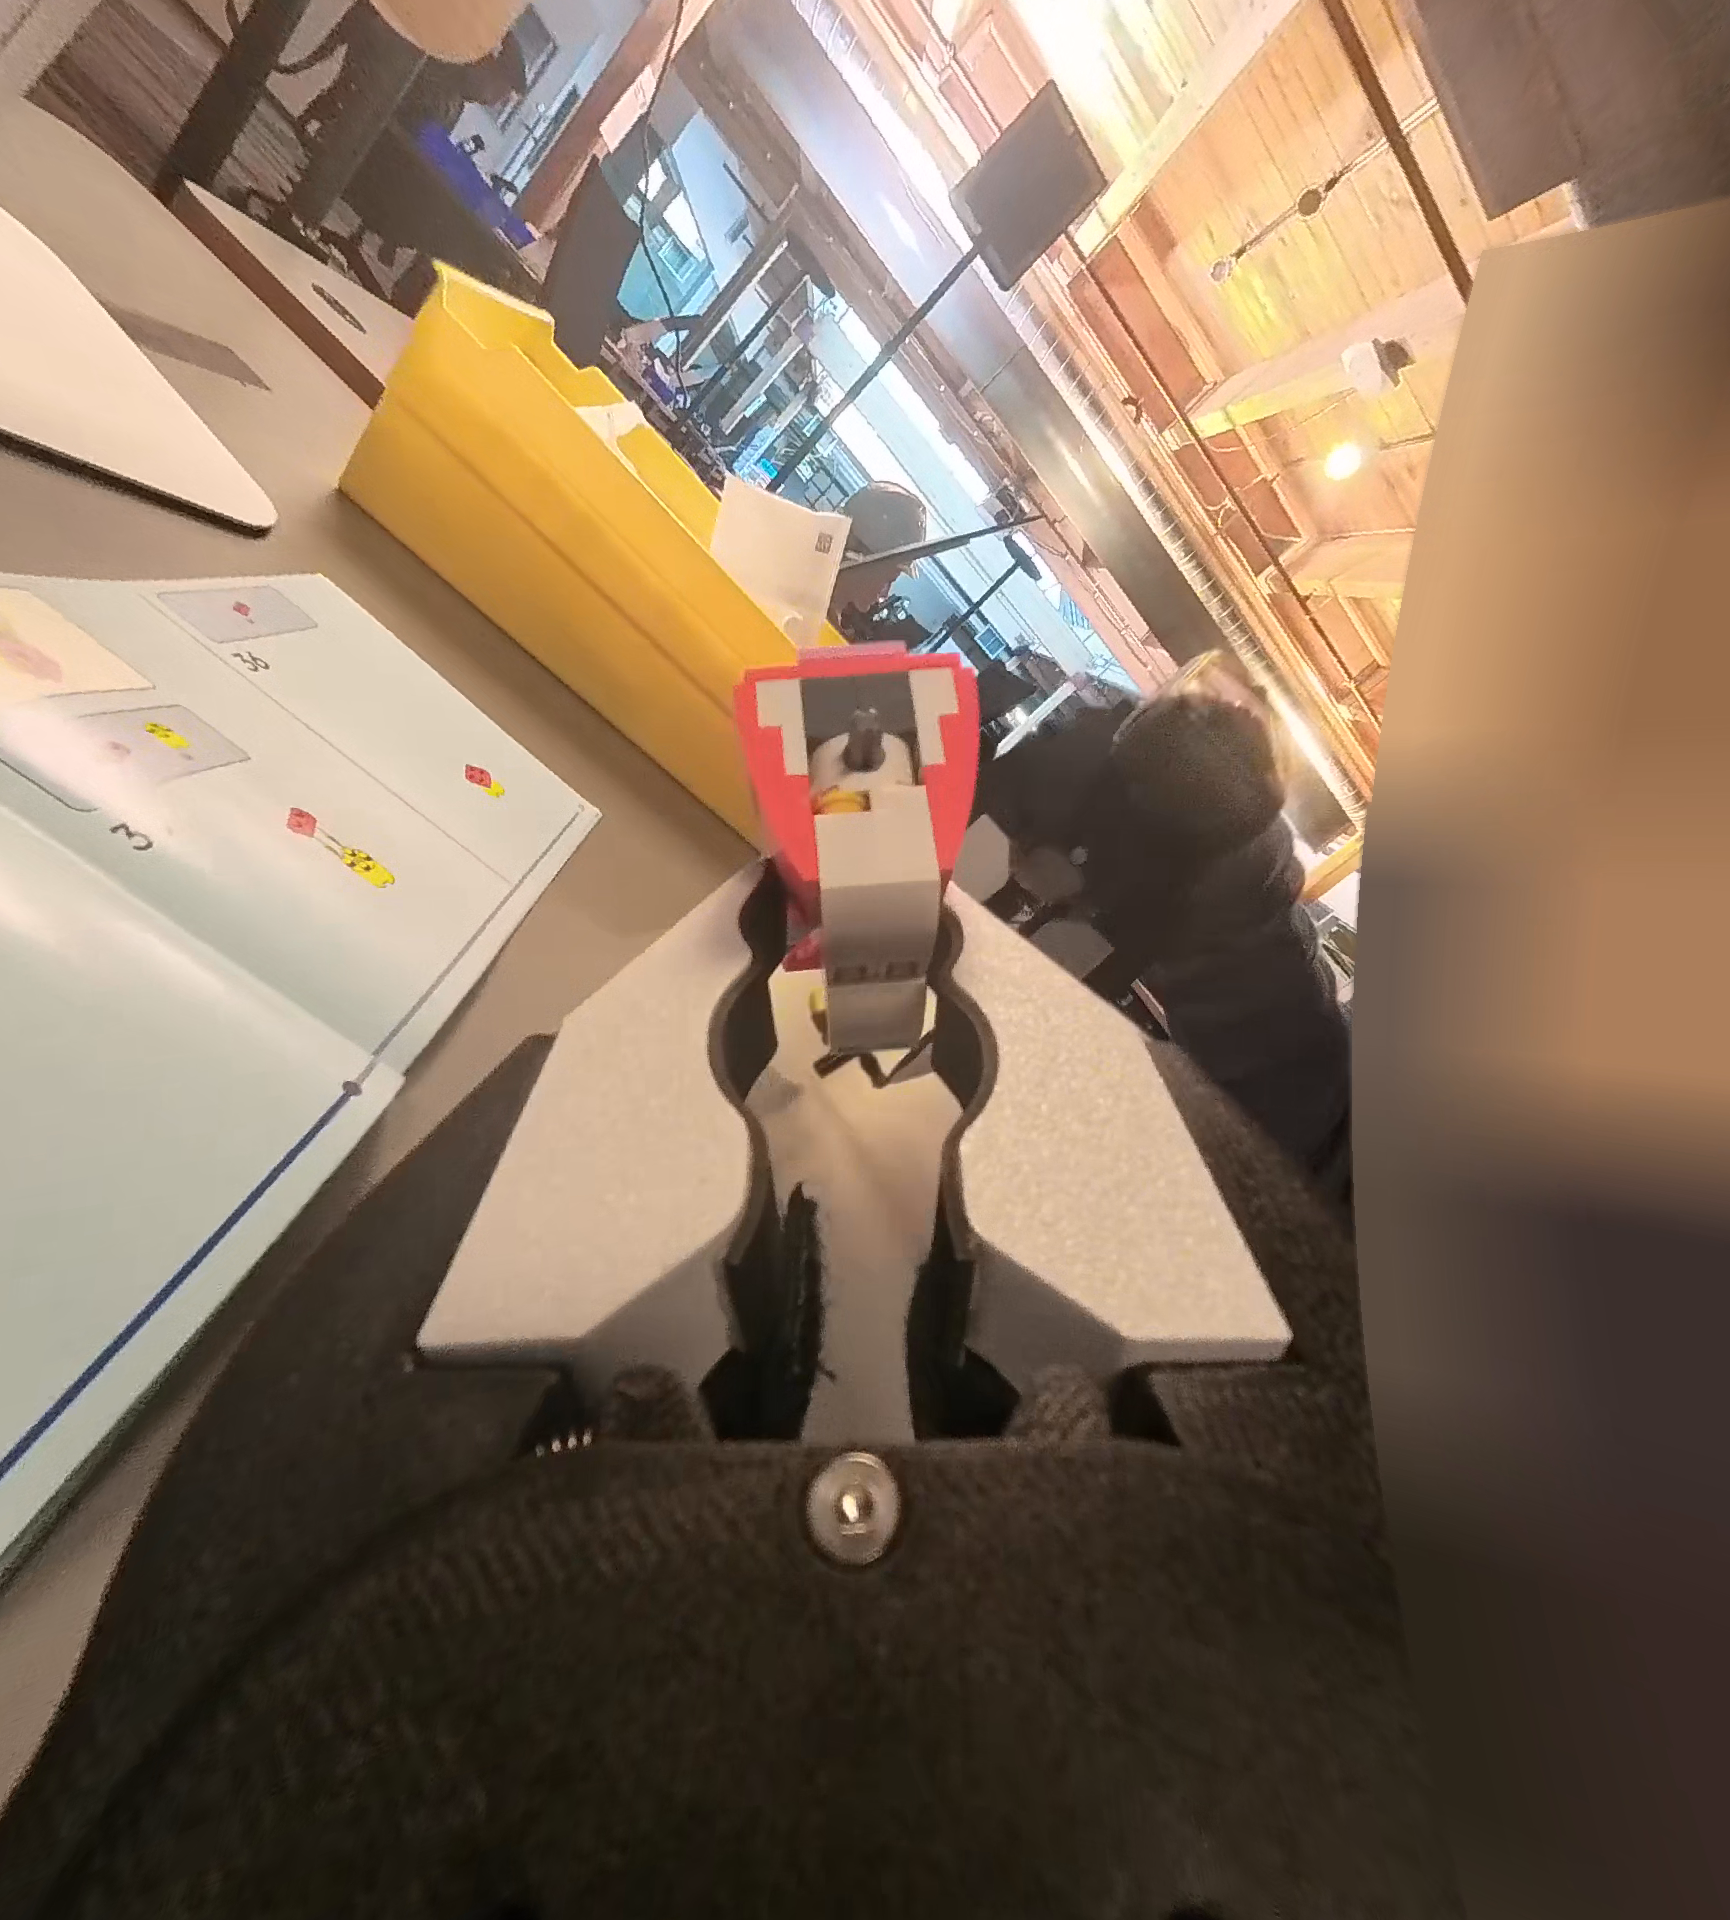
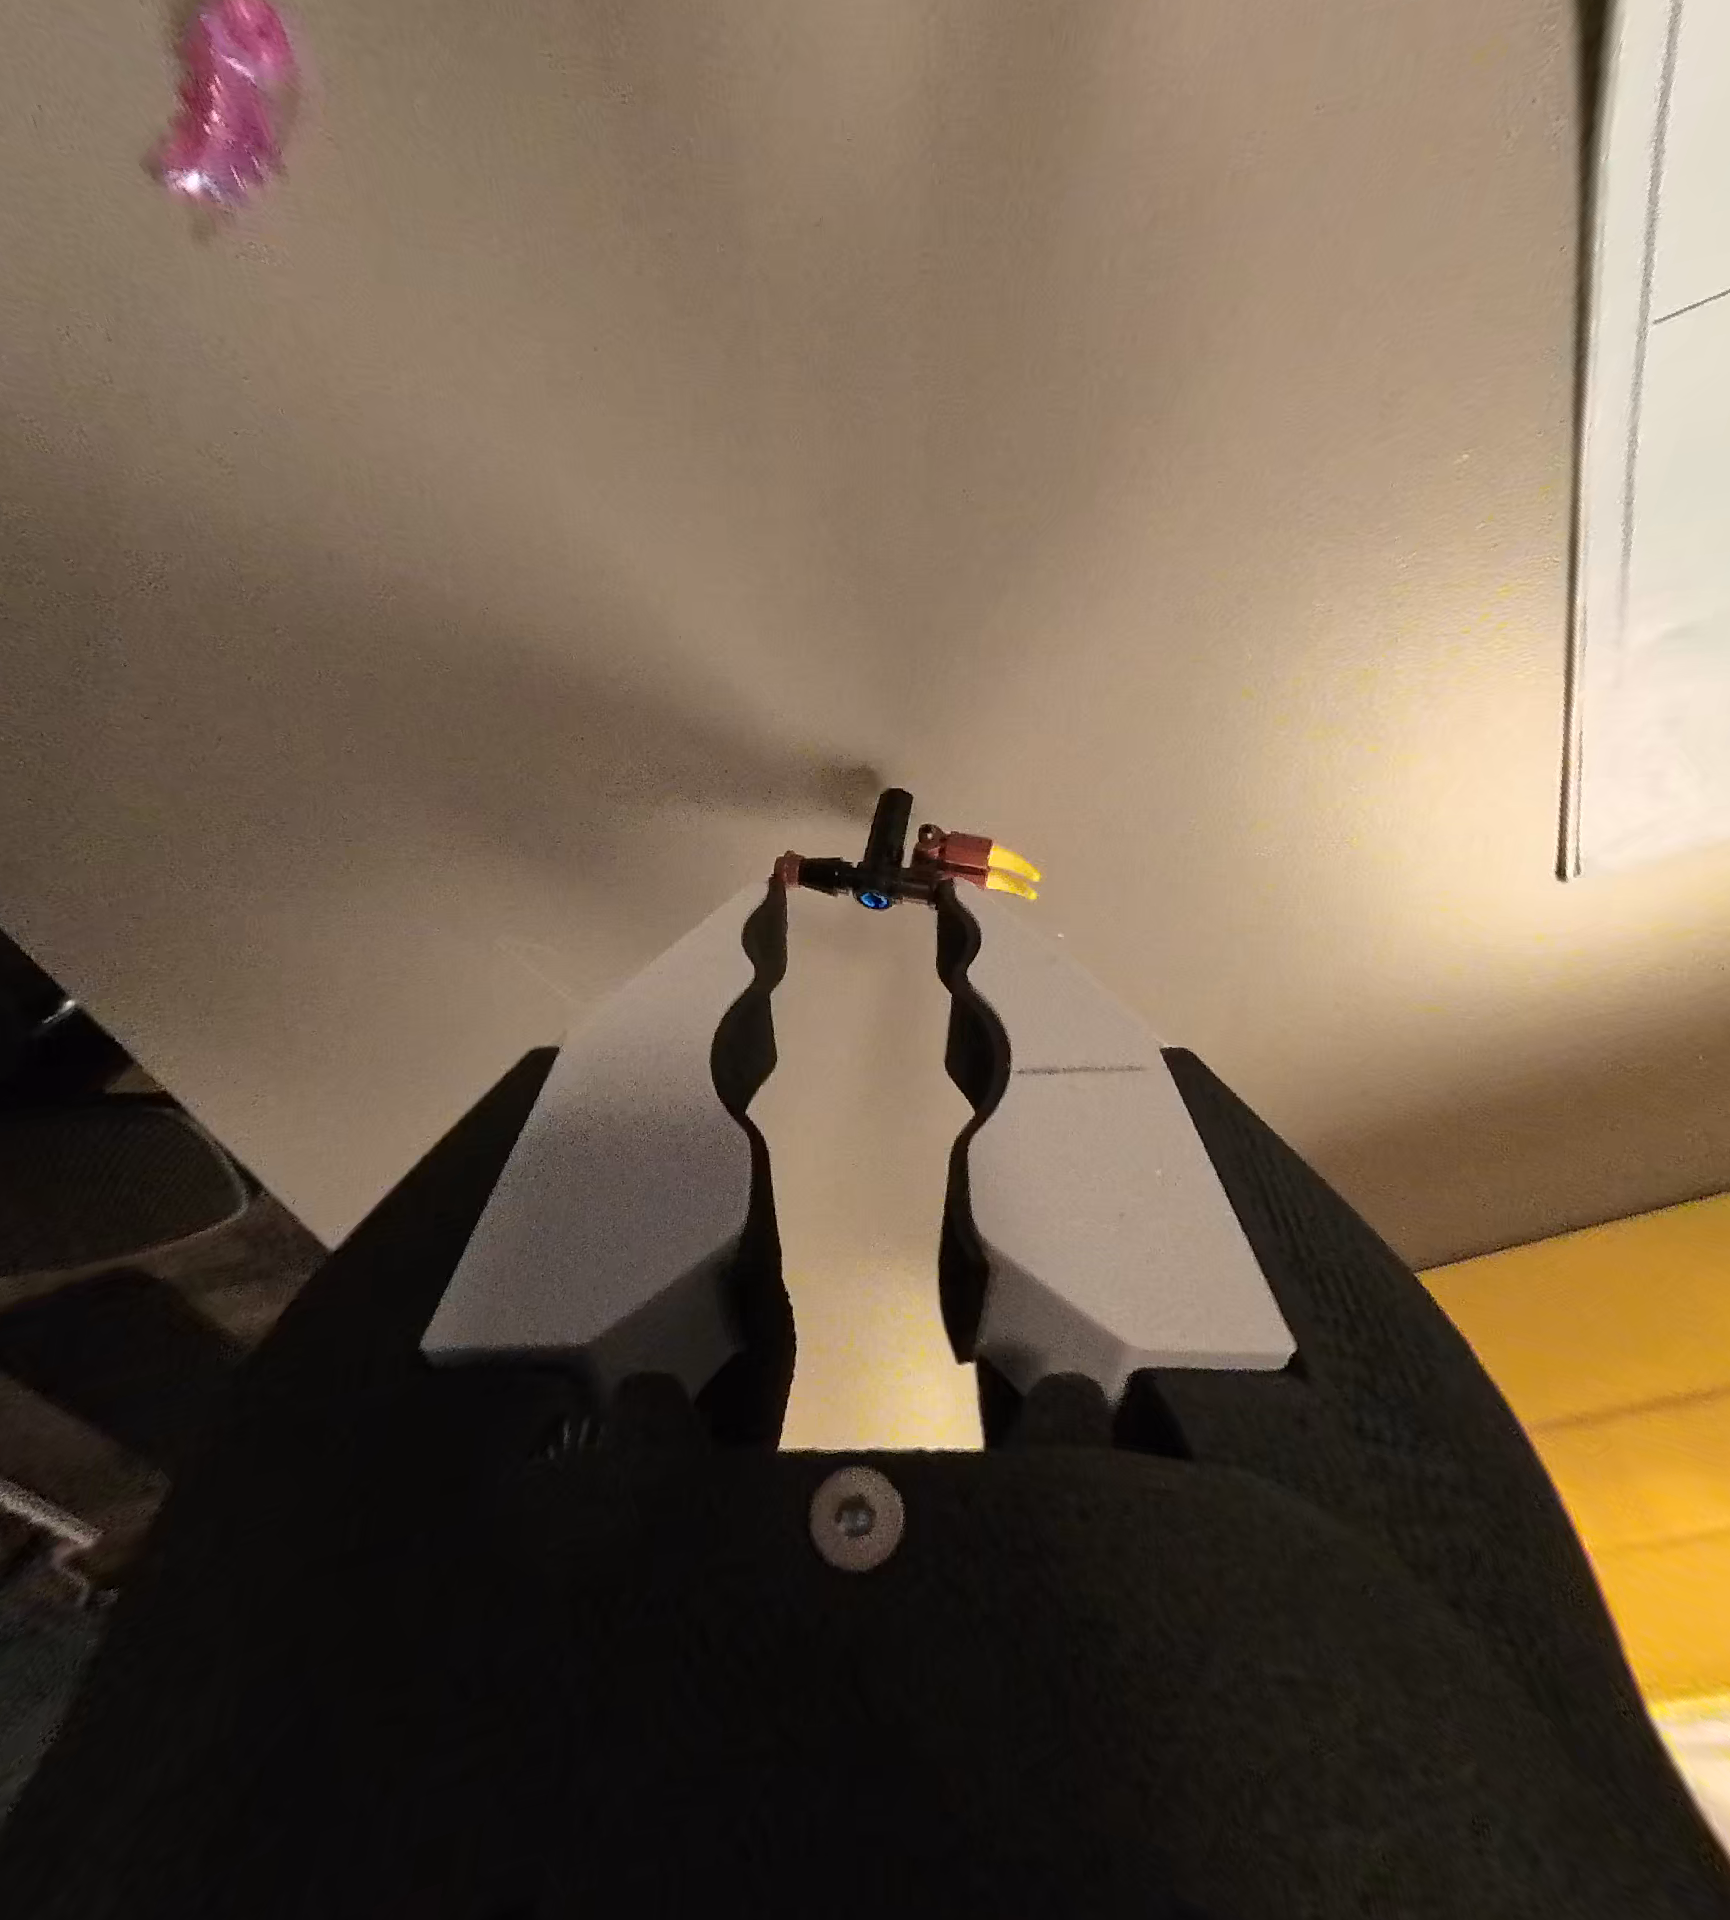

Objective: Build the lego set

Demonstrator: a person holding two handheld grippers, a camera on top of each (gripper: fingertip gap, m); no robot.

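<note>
Red and grey plastic bricks form the small toy build (image 1: 856,821) clamped in the left gripper (image 1: 856,914): its grey stem sits between the fingertips, pads against both sides, while the red flared head with pale stepped panels juts forward above the tan surface (image 1: 487,644). Beside it lie an open instruction booklet (image 1: 165,935), glossy, with printed part diagrams, and a yellow plastic bin (image 1: 549,520) holding white paper. The right gripper (image 2: 861,894) is narrowed on a tiny black cross-shaped piece (image 2: 876,878), its bar spanning the tips; a brown clip with two translucent yellow claws (image 2: 986,868) sticks out to one side. A crumpled pink wrapper (image 2: 227,104) lies well apart on the matte surface (image 2: 840,416).
</note>
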